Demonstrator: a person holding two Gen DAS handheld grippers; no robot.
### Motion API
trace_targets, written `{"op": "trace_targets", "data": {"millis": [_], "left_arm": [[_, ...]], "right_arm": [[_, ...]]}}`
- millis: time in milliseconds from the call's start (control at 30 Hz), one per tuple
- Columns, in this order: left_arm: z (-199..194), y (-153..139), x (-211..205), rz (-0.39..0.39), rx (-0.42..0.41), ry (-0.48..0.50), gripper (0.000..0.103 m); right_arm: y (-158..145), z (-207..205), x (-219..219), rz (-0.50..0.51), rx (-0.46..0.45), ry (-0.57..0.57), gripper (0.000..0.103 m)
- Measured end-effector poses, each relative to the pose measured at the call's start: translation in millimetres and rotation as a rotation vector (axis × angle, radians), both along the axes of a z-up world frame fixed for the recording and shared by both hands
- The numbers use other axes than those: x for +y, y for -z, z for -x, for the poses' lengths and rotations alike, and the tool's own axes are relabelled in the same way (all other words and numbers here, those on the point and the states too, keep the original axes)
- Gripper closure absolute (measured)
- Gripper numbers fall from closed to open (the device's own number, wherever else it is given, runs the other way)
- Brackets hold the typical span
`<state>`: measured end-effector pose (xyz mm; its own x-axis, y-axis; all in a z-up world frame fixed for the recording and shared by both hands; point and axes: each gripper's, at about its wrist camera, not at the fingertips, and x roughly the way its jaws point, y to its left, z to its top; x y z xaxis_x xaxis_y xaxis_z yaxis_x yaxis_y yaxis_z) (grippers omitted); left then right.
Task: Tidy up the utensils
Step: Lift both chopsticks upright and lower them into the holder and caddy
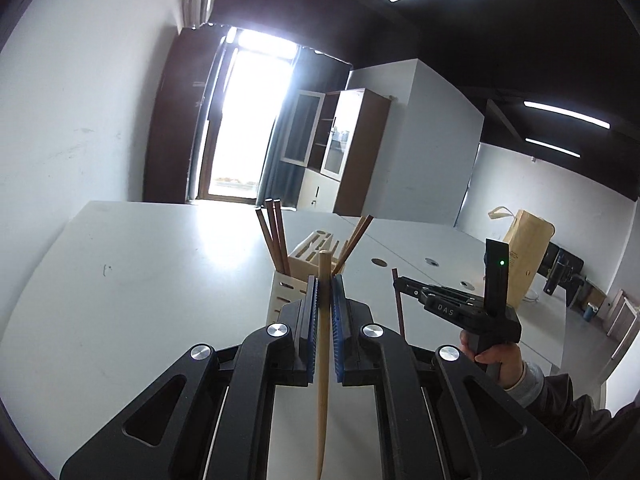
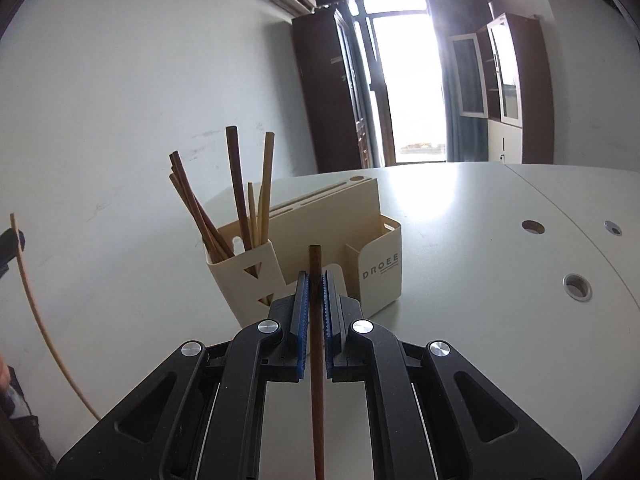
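White table point(image 2: 480, 240), cream holder point(image 2: 372, 240), bright door point(image 2: 408, 80) behind.

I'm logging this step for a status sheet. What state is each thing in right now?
Left hand-held gripper: shut on the light chopstick, held upright.
Right hand-held gripper: shut on the dark chopstick, held upright.
Utensil holder: standing upright on the table.
Holder's chopstick cup: partly filled, chopsticks leaning.
Holder's front compartment: looks empty.
Cabinet doors: open.
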<state>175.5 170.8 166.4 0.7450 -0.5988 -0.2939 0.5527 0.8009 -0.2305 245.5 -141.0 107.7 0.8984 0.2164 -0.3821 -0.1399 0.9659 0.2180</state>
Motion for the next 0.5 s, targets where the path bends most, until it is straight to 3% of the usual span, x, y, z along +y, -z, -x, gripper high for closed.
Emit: {"op": "trace_targets", "data": {"millis": [300,500], "left_arm": [[-7.2,-15.7,-23.5,-0.004,-0.008,-0.010,0.097],[-9.8,-30.8,-37.5,-0.022,-0.033,-0.047,0.097]], "right_arm": [[-51.4,14.2,3.0,-0.037,-0.112,-0.049,0.096],[-91.4,23.8,10.8,-0.008,-0.200,-0.056,0.096]]}}
